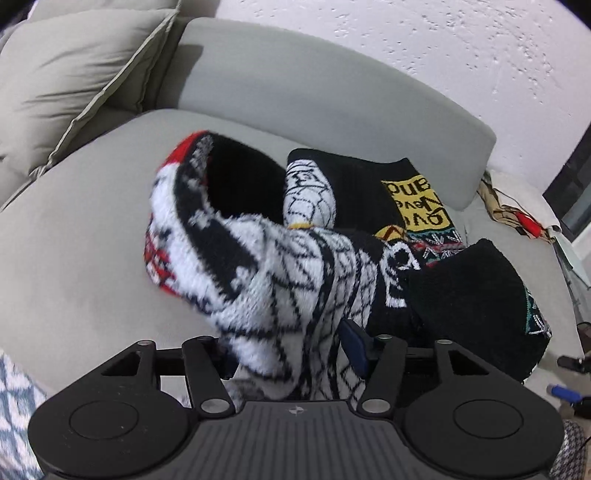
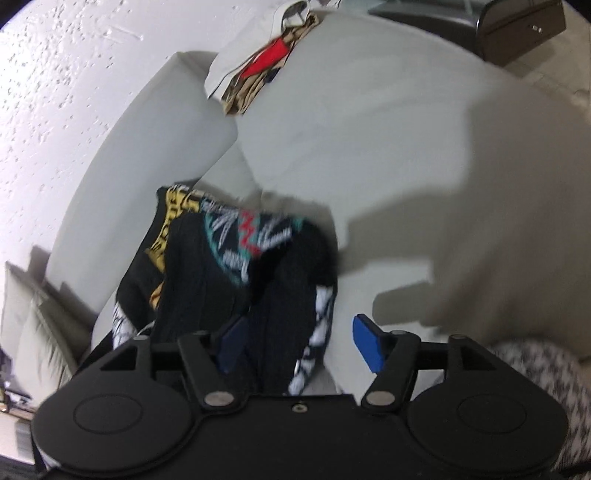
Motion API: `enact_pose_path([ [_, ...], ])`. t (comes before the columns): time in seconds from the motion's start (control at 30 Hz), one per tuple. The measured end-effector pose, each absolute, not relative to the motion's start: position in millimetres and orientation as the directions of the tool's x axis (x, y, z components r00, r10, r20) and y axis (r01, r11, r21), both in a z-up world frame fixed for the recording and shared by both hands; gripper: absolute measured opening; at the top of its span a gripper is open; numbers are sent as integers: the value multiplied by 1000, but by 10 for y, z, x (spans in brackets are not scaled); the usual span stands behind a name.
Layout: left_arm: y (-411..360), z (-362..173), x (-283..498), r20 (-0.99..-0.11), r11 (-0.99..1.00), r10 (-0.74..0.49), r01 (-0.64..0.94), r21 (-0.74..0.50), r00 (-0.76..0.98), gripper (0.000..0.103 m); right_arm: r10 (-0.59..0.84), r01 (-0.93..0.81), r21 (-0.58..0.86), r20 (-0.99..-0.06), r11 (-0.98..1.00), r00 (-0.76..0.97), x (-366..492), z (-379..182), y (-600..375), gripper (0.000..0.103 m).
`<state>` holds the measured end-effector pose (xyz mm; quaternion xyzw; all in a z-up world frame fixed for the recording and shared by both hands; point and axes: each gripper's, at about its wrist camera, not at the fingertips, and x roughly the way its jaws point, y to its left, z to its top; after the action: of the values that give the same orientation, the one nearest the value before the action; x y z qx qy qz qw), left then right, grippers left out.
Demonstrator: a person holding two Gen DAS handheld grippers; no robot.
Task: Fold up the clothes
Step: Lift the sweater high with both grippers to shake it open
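A fuzzy black, white and red patterned garment (image 1: 258, 258) lies bunched on the grey sofa seat (image 1: 81, 236). My left gripper (image 1: 291, 350) has its blue pads (image 1: 352, 343) pressed against a thick fold of its white part. A black garment with a yellow print (image 1: 417, 199) lies behind it. In the right wrist view the black part of the garment with a teal and red zigzag band (image 2: 258, 240) hangs between the fingers of my right gripper (image 2: 299, 343). The blue pads (image 2: 365, 347) stand wide apart and the right one is clear of the cloth.
The grey backrest (image 1: 332, 92) curves behind the clothes, with beige cushions (image 1: 66, 74) at the left. Brown and red clothing (image 2: 258, 70) lies further along the sofa. A white textured wall (image 1: 443, 48) is behind. A dark cabinet (image 2: 517, 26) stands at the far right.
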<state>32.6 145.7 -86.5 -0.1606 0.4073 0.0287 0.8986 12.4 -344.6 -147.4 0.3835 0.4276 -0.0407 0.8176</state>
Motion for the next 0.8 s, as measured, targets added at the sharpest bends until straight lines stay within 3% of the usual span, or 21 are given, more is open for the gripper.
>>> enact_pose_path([
  [0.17,1390,-917,247,-762,942,-33,-235,-240,647,59,284,378,619,-710,689,645,139,-1542,-3403,63],
  [0.3,1379,-994,230,-771,928,-18,-276,-249,636,54,265,403,586,-742,703,616,329,-1698,-3368,60],
  [0.37,1372,-1022,246,-773,922,-24,-285,-263,634,45,253,414,571,-754,709,606,419,-1801,-3362,58],
  [0.5,1233,-1046,278,-778,939,1,-268,-215,628,47,281,405,597,-740,693,611,586,-1968,-3352,58],
  [0.53,1198,-1062,285,-780,943,8,-264,-202,625,48,290,394,606,-732,691,616,617,-1994,-3336,54],
  [0.57,1174,-1076,284,-780,946,15,-262,-192,626,47,298,375,609,-725,699,621,638,-2010,-3303,41],
  [0.6,1153,-1089,281,-778,948,22,-261,-184,628,47,305,356,604,-724,713,618,660,-2032,-3263,37],
  [0.67,1133,-1118,281,-780,948,15,-258,-188,625,12,304,342,576,-744,742,595,717,-2109,-3175,20],
  [0.8,1190,-963,343,-774,947,-36,-226,-228,632,10,347,332,631,-709,701,614,711,-1964,-3117,13],
])
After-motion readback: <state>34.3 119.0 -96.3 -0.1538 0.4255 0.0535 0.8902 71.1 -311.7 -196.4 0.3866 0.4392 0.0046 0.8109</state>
